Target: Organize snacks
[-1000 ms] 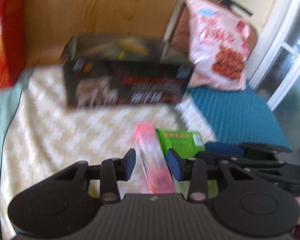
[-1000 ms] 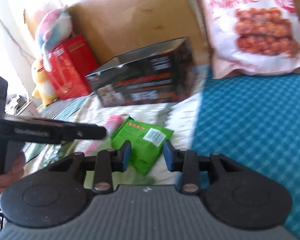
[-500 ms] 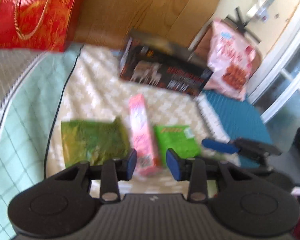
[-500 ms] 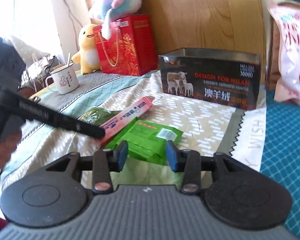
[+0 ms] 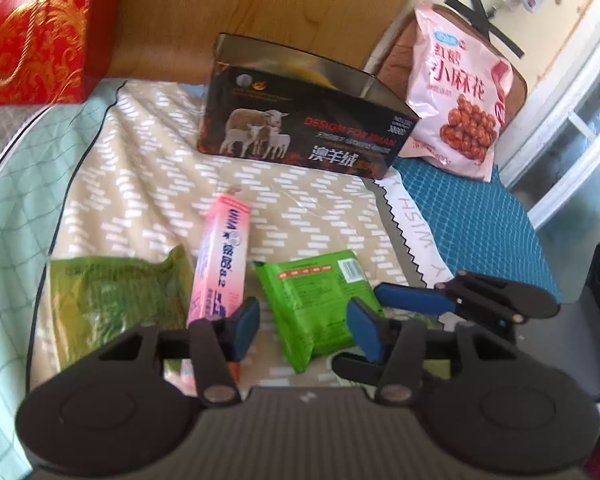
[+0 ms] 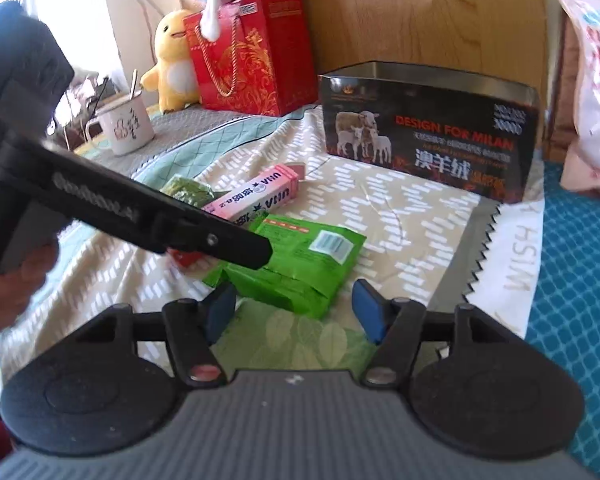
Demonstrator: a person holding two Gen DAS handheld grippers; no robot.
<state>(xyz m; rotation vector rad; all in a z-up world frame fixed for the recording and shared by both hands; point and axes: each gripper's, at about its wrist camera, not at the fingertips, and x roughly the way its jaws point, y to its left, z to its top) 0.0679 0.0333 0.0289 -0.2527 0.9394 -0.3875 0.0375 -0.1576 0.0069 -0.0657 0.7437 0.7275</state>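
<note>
So both grippers hang over the bed, aimed down at the little pile of snacks. The left gripper (image 5: 303, 326) has its fingers spreading apart with nothing between the pads, and the bright green packet (image 5: 320, 304) lies just past them. The right gripper (image 6: 296, 312) is opening too, empty, a bit wider, lined up on that same packet from the other side.

The pink stick box (image 5: 222, 268) lies right alongside, and a darker green pouch (image 5: 112, 304) is beside that. The open black tin (image 5: 300, 120) stands well behind them on the patterned cloth (image 5: 140, 168).

My worry: both sets of fingers are after one packet, so they could knock together. That crinkly wrapper might also slide away on the soft bedding, or the left pad could drag the pink box along.
</note>
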